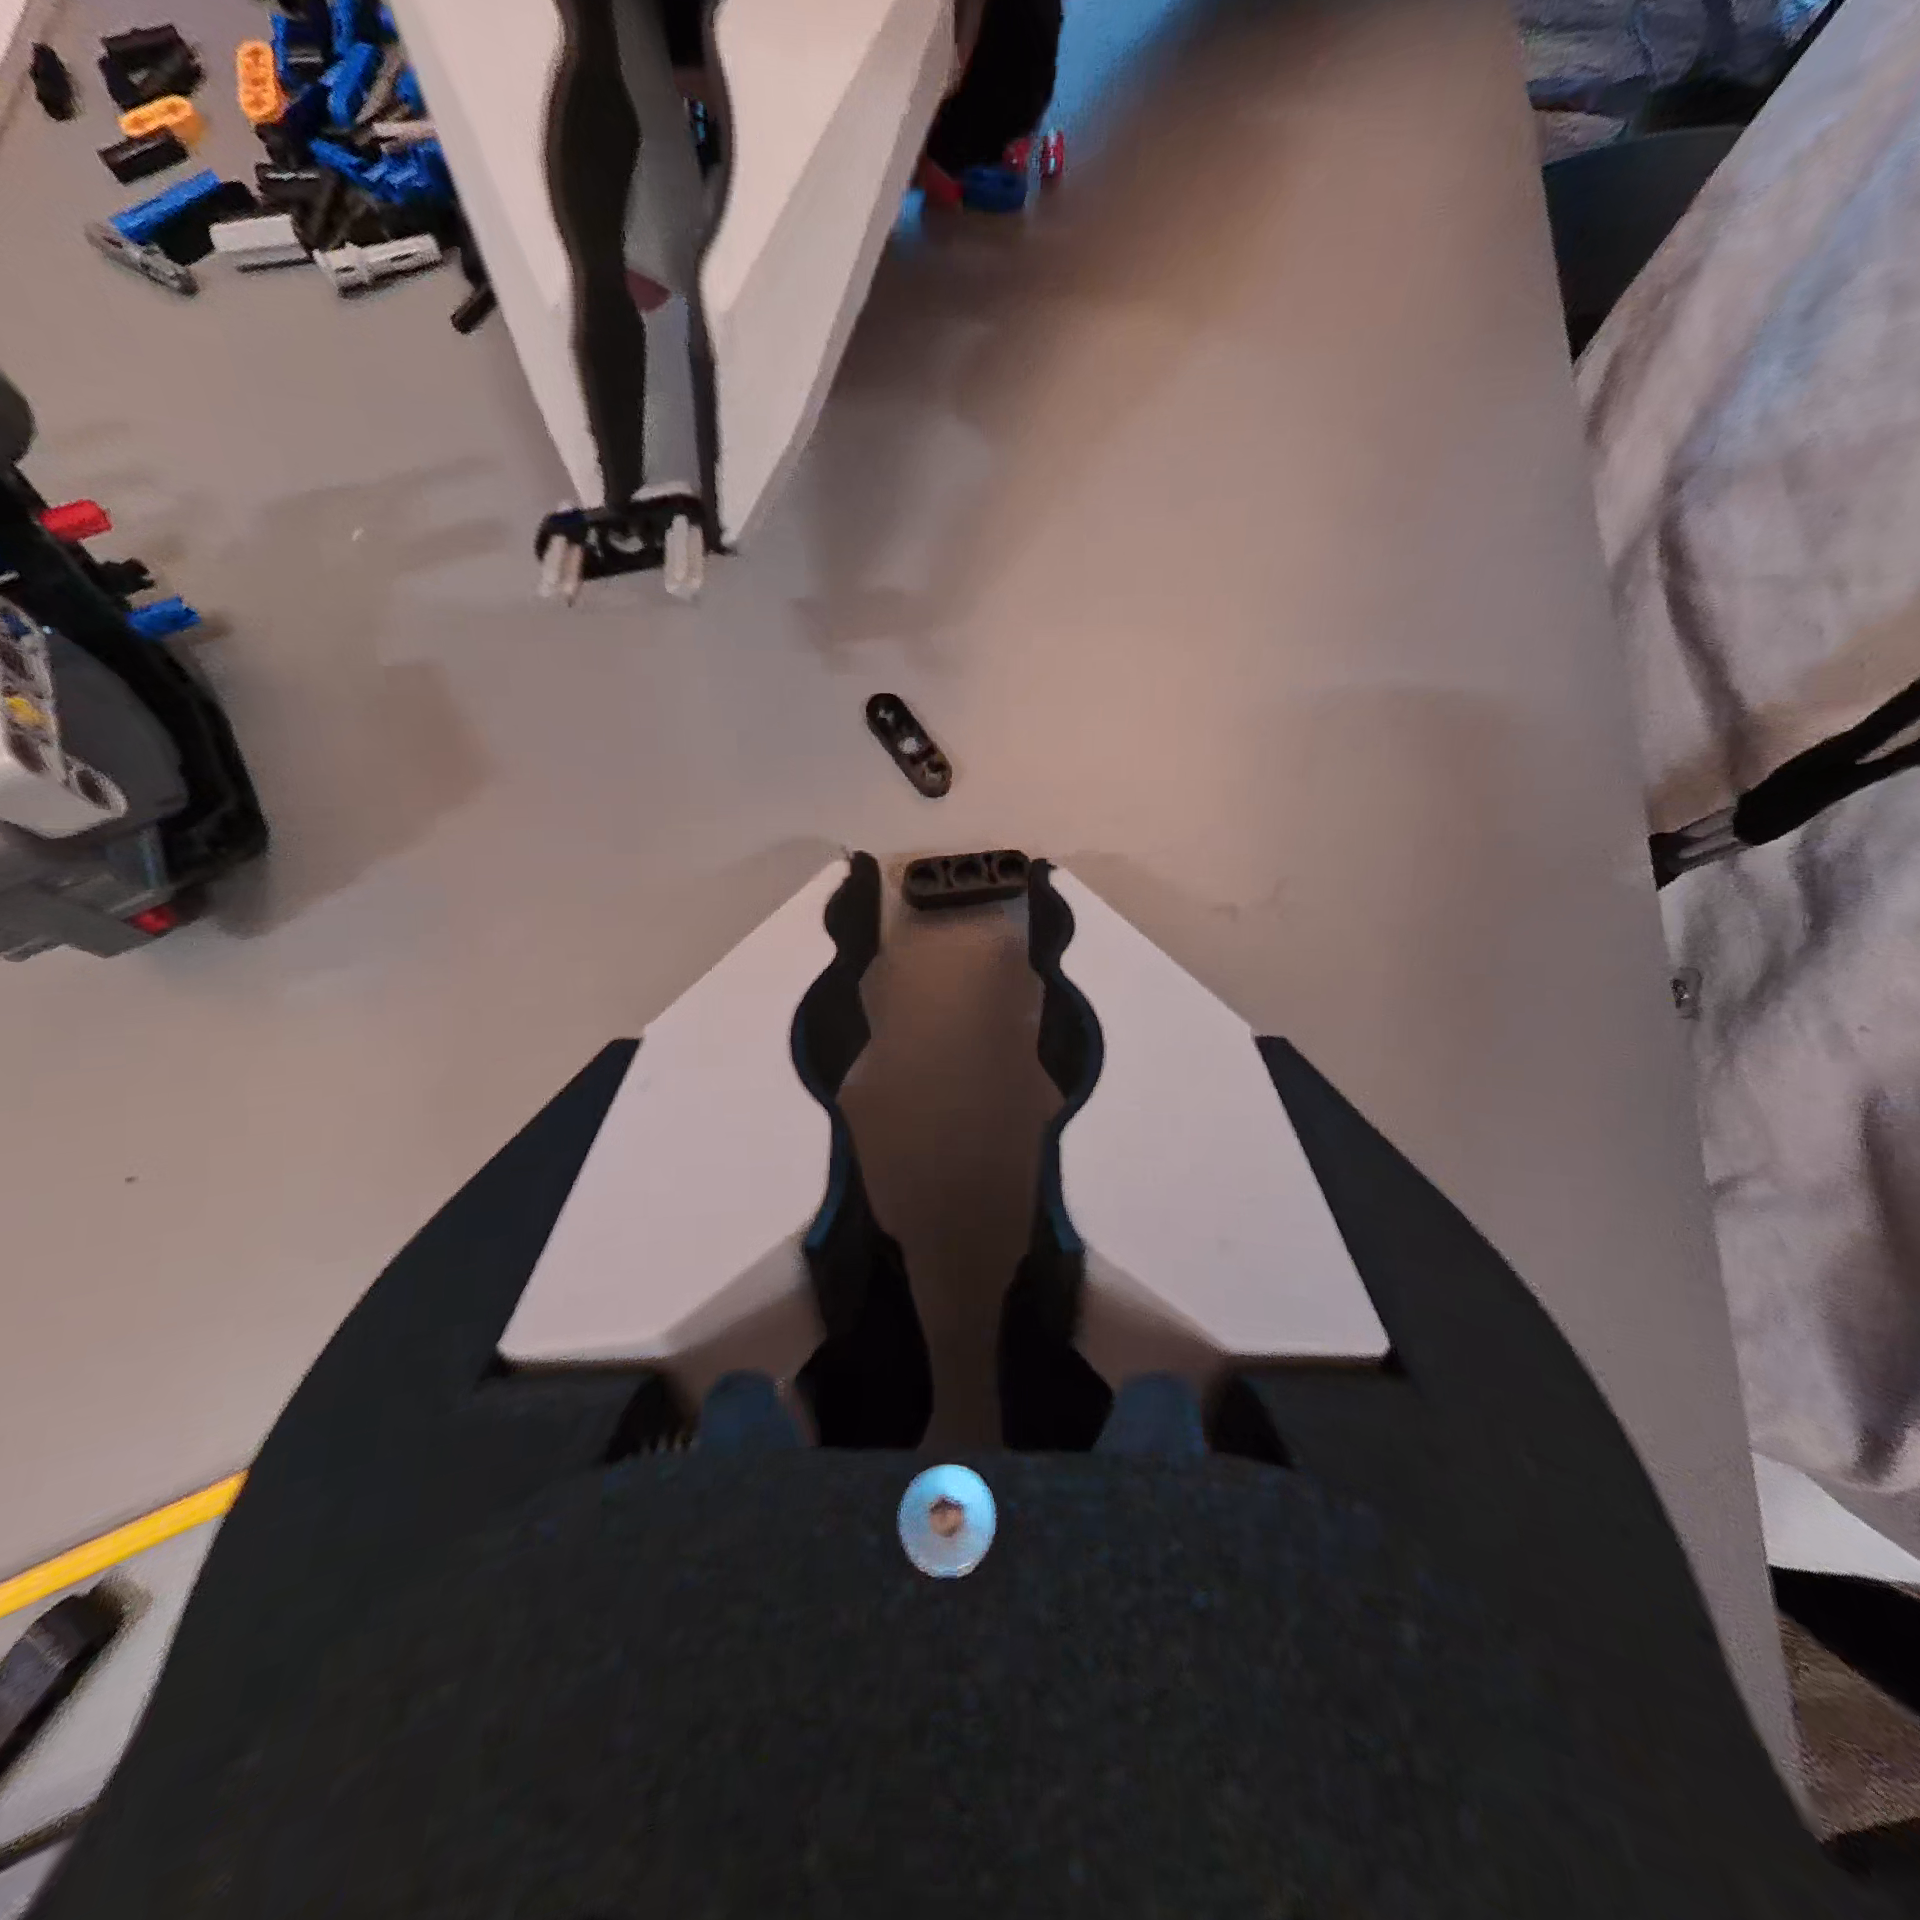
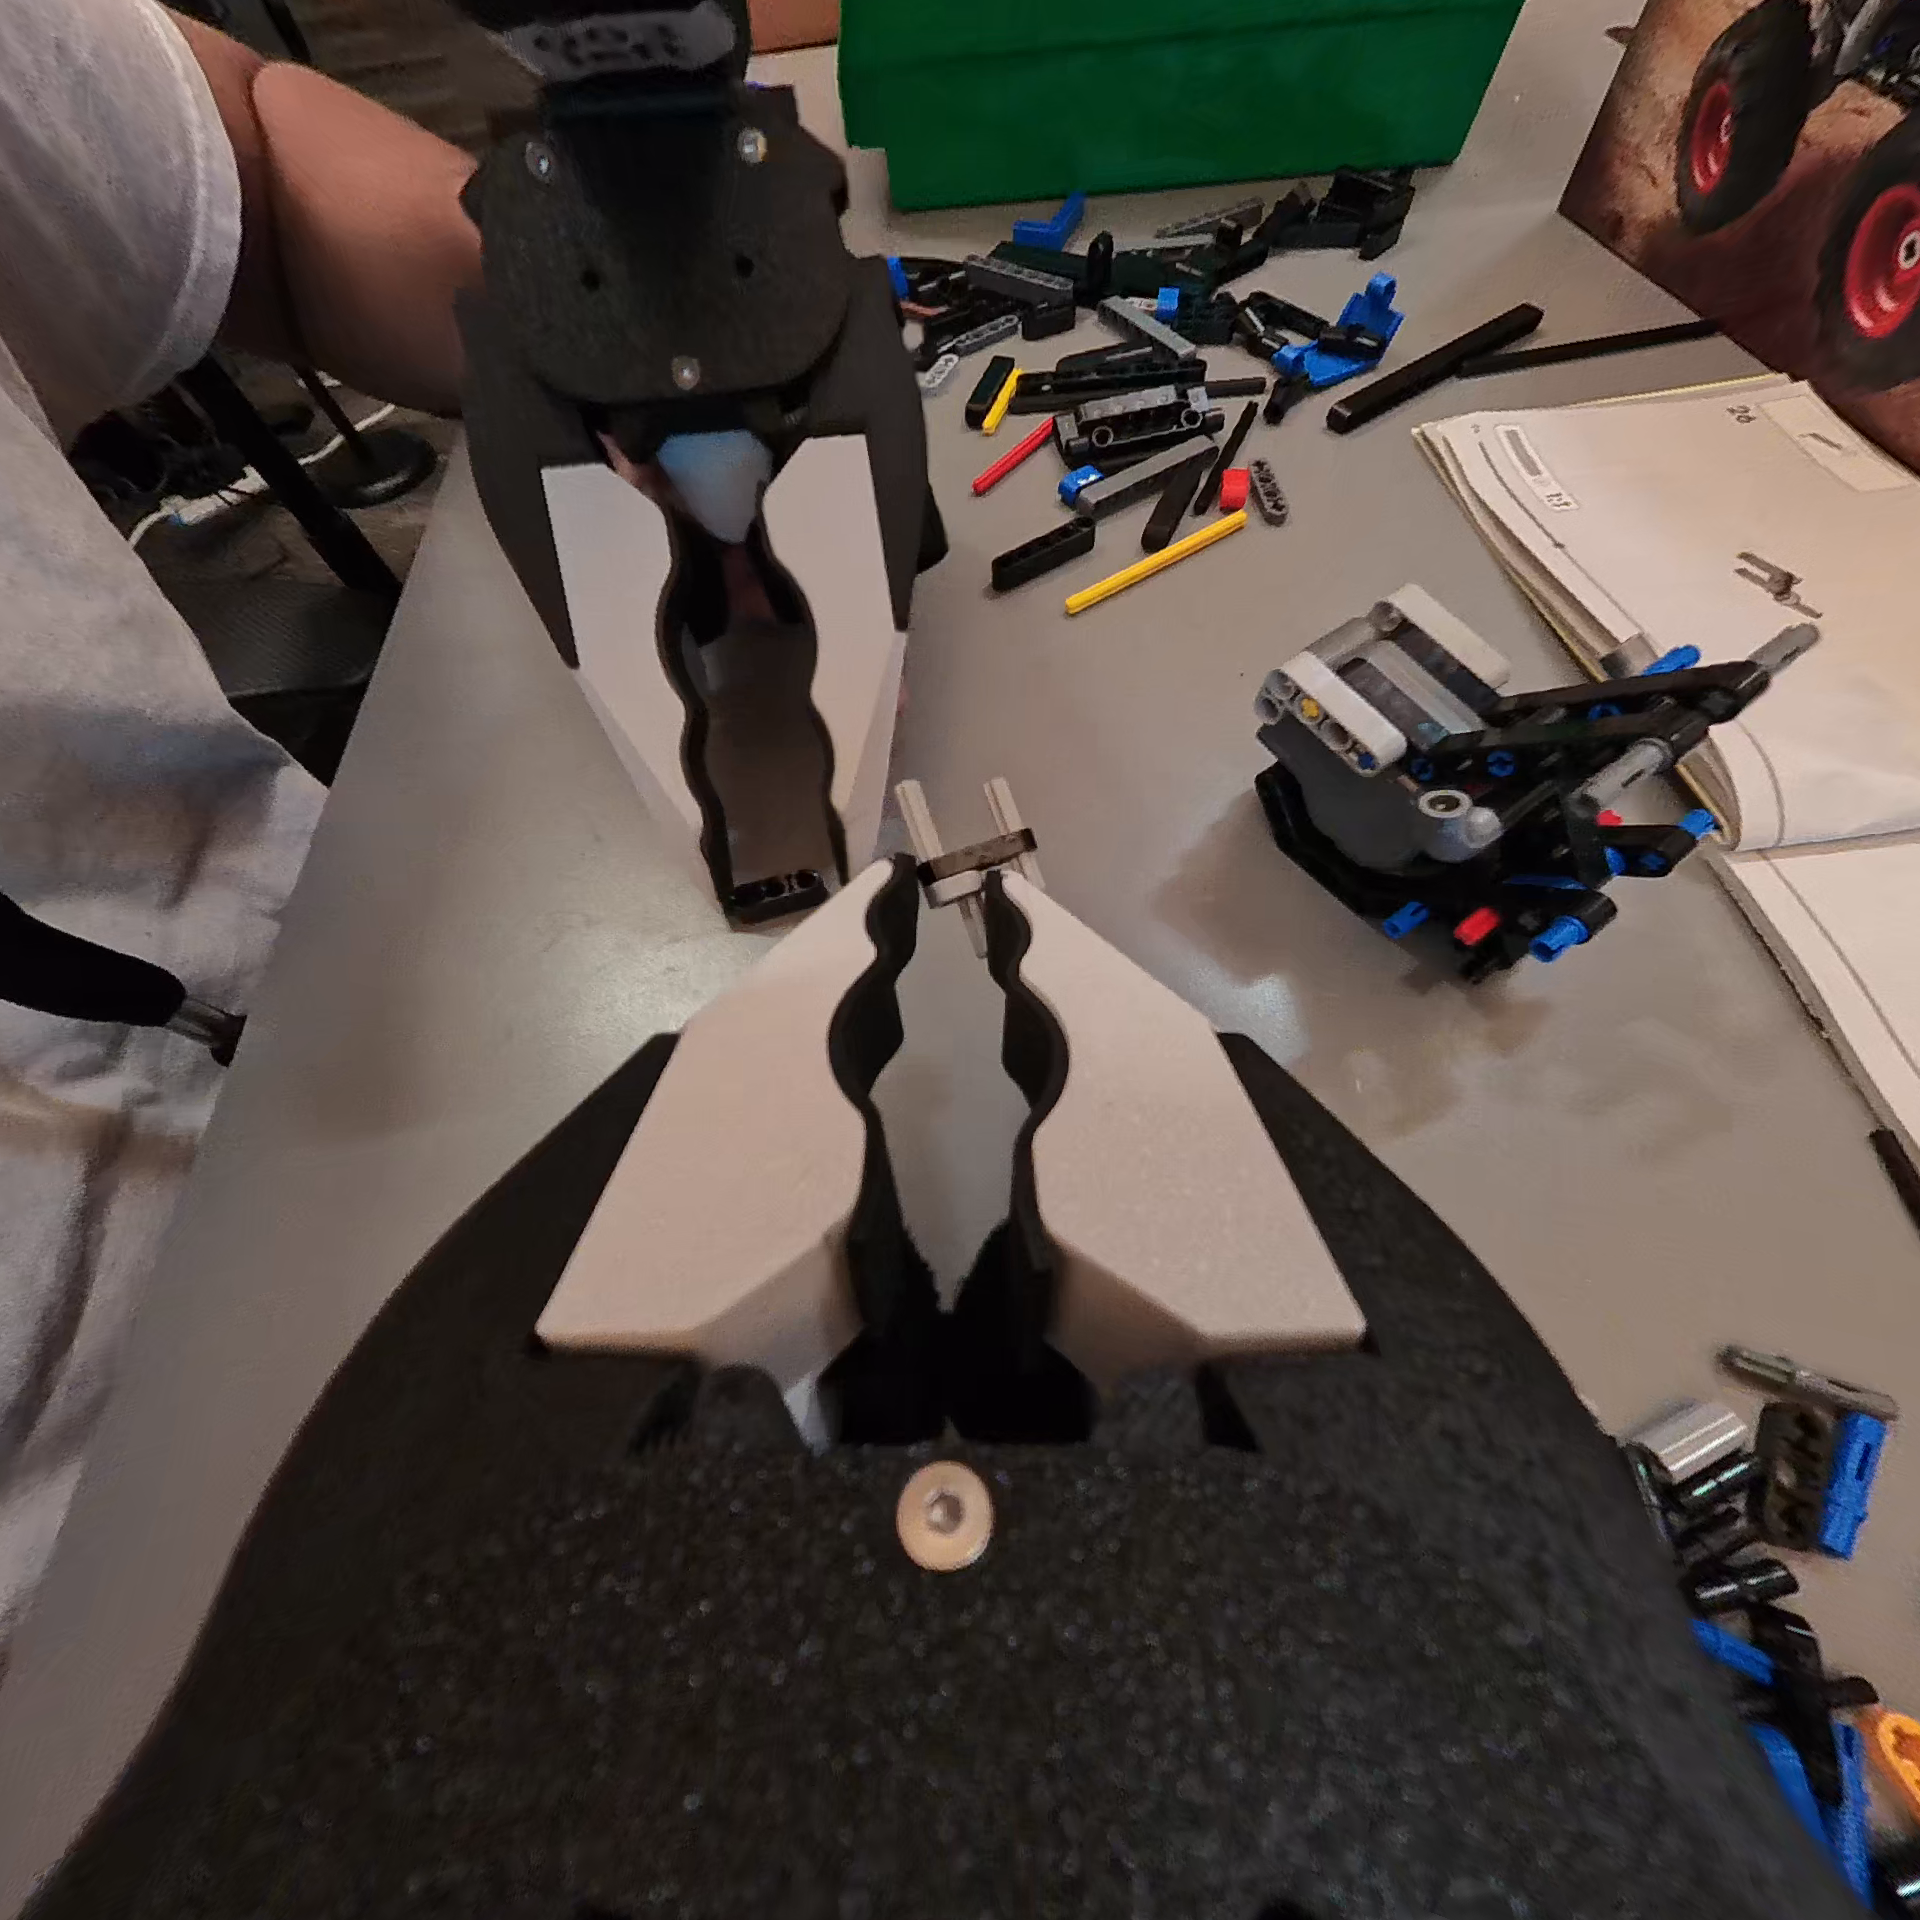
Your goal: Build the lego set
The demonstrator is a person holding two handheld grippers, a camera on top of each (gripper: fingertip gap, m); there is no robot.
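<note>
Between matte wavy tool (image 1: 954, 871) fingers: holed black beam (image 1: 964, 878).

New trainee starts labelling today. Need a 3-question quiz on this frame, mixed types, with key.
1. True or false: the right gripper holds a small black piece with two white axles.
2. Multiple choice: the short black beam between the left gripper fingertips rests on: A) the instruction booklet B) the table C) the green bin
3. Short answer: in the left wrist view, what lies on the table just beyond the left gripper's fingertips?

Key: 1 true; 2 B; 3 a loose thin black link.
</note>
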